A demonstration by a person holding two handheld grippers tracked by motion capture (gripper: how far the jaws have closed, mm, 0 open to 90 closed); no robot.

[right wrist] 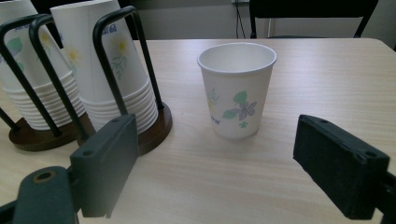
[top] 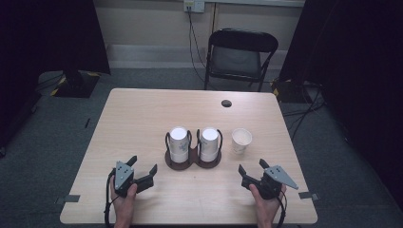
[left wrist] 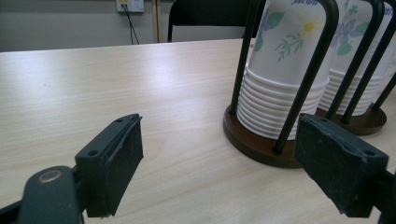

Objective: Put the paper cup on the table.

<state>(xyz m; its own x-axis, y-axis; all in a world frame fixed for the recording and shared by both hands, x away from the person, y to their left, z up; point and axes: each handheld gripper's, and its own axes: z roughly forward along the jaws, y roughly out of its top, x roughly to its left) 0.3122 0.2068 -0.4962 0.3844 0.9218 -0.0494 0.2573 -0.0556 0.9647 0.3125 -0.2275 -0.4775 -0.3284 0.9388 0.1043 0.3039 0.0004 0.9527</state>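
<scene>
A dark wooden cup holder [top: 192, 161] with black wire loops stands mid-table and carries two stacks of upside-down flowered paper cups [top: 179, 141] [top: 209, 140]. One single paper cup [top: 241, 140] stands upright just right of the holder. My left gripper [top: 142, 164] rests open near the front left, short of the holder. In the left gripper view the near stack [left wrist: 280, 70] is ahead and right of the left gripper [left wrist: 224, 154], which holds nothing. My right gripper [top: 252, 166] is open at the front right. The upright cup [right wrist: 237, 88] stands ahead of the right gripper [right wrist: 215, 163], apart from it.
A black folding chair [top: 240, 54] stands beyond the far edge of the table [top: 142, 114]. A dark round hole [top: 226, 103] sits in the tabletop near the far right. Cables hang from a wall socket [top: 194, 5]. Dark curtains flank both sides.
</scene>
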